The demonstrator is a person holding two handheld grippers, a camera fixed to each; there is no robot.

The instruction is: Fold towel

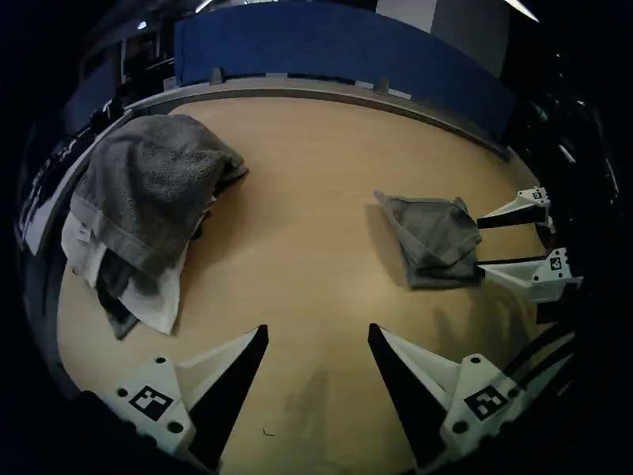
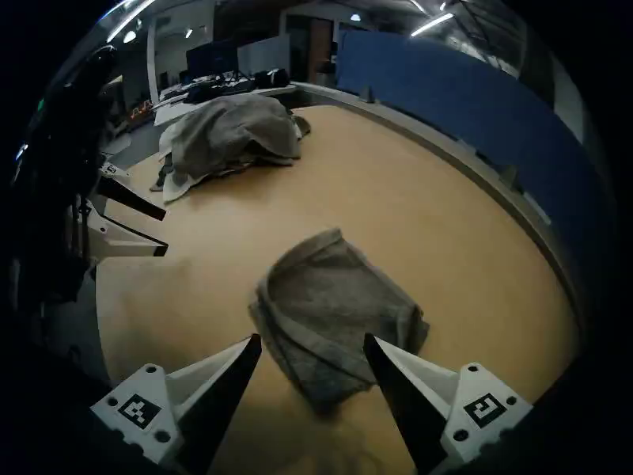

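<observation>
Small folded grey terry towel (image 2: 336, 309) lies a bit rumpled on the light wooden tabletop (image 1: 316, 182), towards the right side in the left gripper view. The right gripper (image 2: 311, 338) sits right at its near edge, white fingers spread wide, cloth showing between them, nothing pinched. Left gripper (image 1: 317, 328) hovers above bare wood, jaws apart too, well clear of that towel. Over at the far left corner there's a heaped pile of grey and white towels (image 1: 150, 206), draped and unfolded. A blue fabric partition (image 1: 340, 47) runs along the table's far edge
</observation>
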